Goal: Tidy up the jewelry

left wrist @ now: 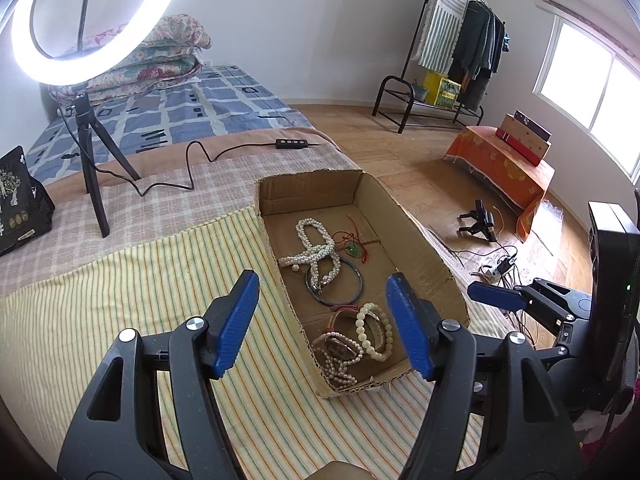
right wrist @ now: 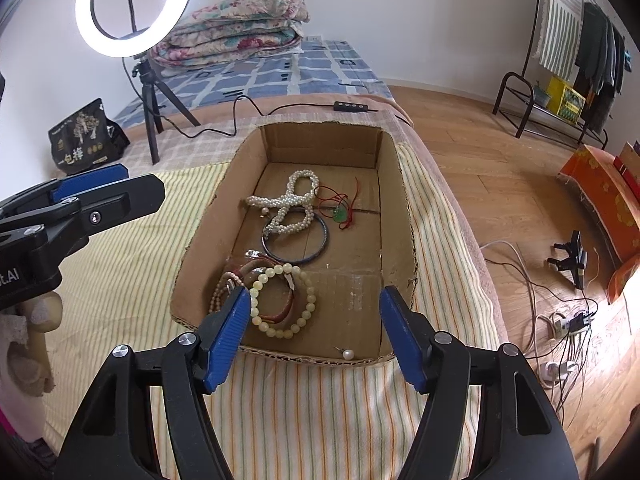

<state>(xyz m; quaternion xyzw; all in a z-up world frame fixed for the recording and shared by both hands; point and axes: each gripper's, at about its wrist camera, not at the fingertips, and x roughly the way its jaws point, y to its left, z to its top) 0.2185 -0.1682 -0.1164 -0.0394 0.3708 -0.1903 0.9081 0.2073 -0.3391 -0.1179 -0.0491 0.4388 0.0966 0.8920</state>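
Note:
An open cardboard box (left wrist: 424, 248) (right wrist: 396, 208) lies on the striped bed cover. Inside are a white pearl necklace (left wrist: 316, 246) (right wrist: 294, 200), a dark bangle (left wrist: 356, 294) (right wrist: 316, 250), a green pendant on red cord (left wrist: 353, 249) (right wrist: 340, 212), a pale bead bracelet (left wrist: 370, 330) (right wrist: 306, 312), a watch with a red strap (left wrist: 340, 346) (right wrist: 256, 270) and a loose pearl earring (right wrist: 347, 354). My left gripper (left wrist: 322, 322) is open and empty above the box's near end. My right gripper (right wrist: 316, 330) is open and empty over the box's front wall. Each gripper shows in the other's view.
A lit ring light on a tripod (left wrist: 86, 80) (right wrist: 136, 12) stands on the bed, its cable and remote (left wrist: 288, 143) behind the box. A black bag (left wrist: 20, 200) (right wrist: 82, 136) sits at left. Folded quilts (right wrist: 236, 24), a clothes rack (left wrist: 460, 40) and floor cables (right wrist: 568, 320) are around.

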